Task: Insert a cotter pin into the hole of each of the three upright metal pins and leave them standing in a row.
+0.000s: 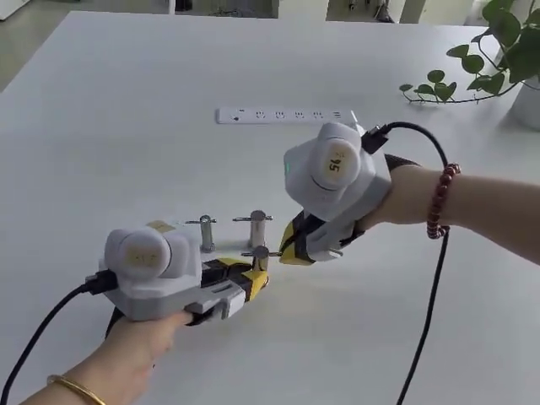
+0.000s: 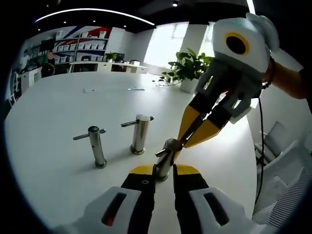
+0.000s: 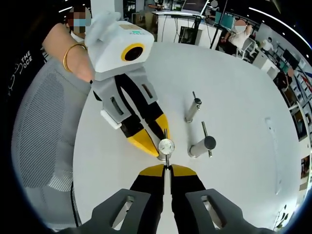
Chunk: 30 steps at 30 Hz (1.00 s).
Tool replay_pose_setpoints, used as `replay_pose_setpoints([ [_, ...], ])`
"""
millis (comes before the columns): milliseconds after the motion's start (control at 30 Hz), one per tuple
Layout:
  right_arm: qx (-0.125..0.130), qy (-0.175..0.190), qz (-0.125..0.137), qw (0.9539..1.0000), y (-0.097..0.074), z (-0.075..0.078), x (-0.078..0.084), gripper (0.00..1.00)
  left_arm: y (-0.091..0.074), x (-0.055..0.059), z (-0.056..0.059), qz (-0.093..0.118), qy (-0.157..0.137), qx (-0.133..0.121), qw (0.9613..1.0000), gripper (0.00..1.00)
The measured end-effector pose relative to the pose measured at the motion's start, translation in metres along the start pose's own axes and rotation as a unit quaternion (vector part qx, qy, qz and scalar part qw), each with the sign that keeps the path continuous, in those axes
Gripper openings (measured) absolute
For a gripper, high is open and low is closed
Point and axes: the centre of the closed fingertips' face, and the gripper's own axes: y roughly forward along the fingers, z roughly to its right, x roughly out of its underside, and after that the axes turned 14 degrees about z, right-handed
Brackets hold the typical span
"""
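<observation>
My left gripper [image 2: 164, 170] clamps the near pin [image 2: 166, 158] low on its shaft; my right gripper [image 3: 166, 169] pinches a cotter [image 3: 165, 134] run through its head. Two pinned pins [image 1: 206, 232] stand just behind, with bare table [image 1: 126, 101] all round.

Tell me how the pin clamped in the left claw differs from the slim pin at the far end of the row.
The clamped pin sits in the left claw; the slim pin stands free. The clamped pin looks thicker than the slim pin. The right claw holds the clamped pin's cotter pin; no claw touches the slim pin. Both stand upright.
</observation>
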Motion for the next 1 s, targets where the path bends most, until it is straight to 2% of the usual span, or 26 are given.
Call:
replay_pose_setpoints([
  [633, -0.011, -0.012, 0.011, 0.9998, 0.009, 0.0, -0.007, 0.0, 0.001, 0.001, 0.0, 0.0, -0.001, 0.003, 1.0, 0.13],
  [833, -0.008, -0.003, 0.022, 0.9997, 0.008, 0.001, -0.008, 0.0, 0.001, 0.002, 0.0, -0.003, 0.004, 0.0, 1.0, 0.19],
  [1000, -0.003, 0.011, 0.031, 0.9995, 0.009, 0.0, -0.012, 0.07, -0.003, 0.002, -0.004, -0.007, 0.007, -0.008, 0.9999, 0.23],
])
